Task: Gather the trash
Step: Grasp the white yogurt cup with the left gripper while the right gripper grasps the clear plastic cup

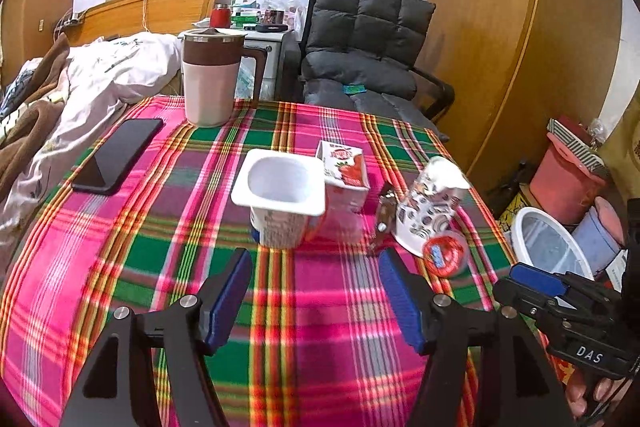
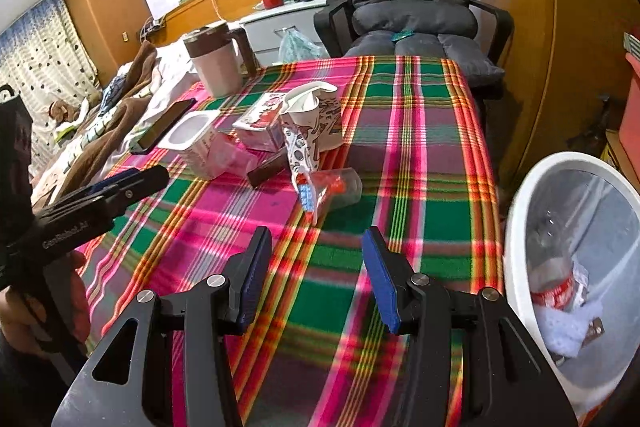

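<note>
A plaid-covered table [image 1: 320, 307] holds a cluster of trash as two hand-held grippers hover over its near edge. The left gripper [image 1: 314, 301] has its blue-padded jaws wide apart with nothing between them, aimed at an empty white yogurt cup [image 1: 280, 195] at its 12 o'clock; a strawberry milk carton [image 1: 346, 175] touches the cup's right side, with a crumpled paper cup [image 1: 430, 203], a brown wrapper [image 1: 386, 207] and a red-and-clear plastic cup [image 1: 446, 253] at about 1 o'clock. The right gripper [image 2: 316, 277] likewise has jaws apart and empty, over bare cloth. Only the right wrist view looks into the white trash bin [image 2: 520, 219] at 3 o'clock beside the table, where a red-labelled wrapper and other scraps already lie; the left wrist view shows merely its rim. The left view alone gives the phone [image 1: 118, 155] and the pitcher [image 1: 210, 79] in full, at 10 and 11 o'clock
</note>
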`<state>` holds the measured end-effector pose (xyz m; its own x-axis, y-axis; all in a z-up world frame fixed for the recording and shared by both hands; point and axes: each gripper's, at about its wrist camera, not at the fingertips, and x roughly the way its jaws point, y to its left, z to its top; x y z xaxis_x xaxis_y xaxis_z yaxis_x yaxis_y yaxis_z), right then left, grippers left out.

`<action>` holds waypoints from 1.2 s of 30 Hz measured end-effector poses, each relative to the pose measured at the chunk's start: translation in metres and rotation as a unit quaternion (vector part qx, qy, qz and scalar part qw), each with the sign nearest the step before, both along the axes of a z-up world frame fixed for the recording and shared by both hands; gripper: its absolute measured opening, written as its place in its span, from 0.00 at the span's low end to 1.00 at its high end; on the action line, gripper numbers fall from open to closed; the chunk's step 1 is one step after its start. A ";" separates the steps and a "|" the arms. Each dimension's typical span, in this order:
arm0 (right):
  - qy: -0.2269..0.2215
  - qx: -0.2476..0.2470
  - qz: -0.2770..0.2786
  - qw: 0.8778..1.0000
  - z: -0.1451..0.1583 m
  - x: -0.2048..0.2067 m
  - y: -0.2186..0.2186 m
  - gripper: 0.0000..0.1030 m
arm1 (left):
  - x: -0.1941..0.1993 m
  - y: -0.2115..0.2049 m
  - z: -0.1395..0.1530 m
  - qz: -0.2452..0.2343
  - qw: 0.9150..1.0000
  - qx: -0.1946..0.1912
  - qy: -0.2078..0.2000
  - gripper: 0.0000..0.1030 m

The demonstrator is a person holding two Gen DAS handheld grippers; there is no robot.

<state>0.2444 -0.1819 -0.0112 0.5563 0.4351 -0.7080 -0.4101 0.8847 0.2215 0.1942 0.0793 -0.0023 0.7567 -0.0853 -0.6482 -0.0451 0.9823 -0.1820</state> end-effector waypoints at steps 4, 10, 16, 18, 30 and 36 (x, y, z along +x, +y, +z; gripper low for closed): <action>0.011 -0.009 0.008 1.000 -0.007 0.012 0.003 0.48 | 0.013 0.010 -0.001 0.007 1.000 0.007 -0.003 0.67; 0.017 -0.018 0.021 0.999 -0.013 0.025 0.001 0.48 | 0.031 0.023 -0.005 0.007 1.000 0.012 -0.003 0.72; 0.015 -0.034 0.035 0.999 -0.015 0.032 0.004 0.48 | 0.047 0.020 -0.012 0.000 1.000 0.023 0.005 0.72; 0.017 -0.039 0.038 0.998 -0.016 0.033 0.004 0.48 | 0.052 0.020 -0.015 -0.001 1.000 0.023 0.011 0.72; 0.033 -0.014 0.063 0.997 -0.020 0.042 0.005 0.40 | 0.063 0.024 -0.018 0.006 1.000 0.012 0.007 0.61; 0.029 -0.013 0.059 0.998 -0.018 0.038 0.004 0.40 | 0.057 0.020 -0.017 0.007 1.000 0.023 0.003 0.61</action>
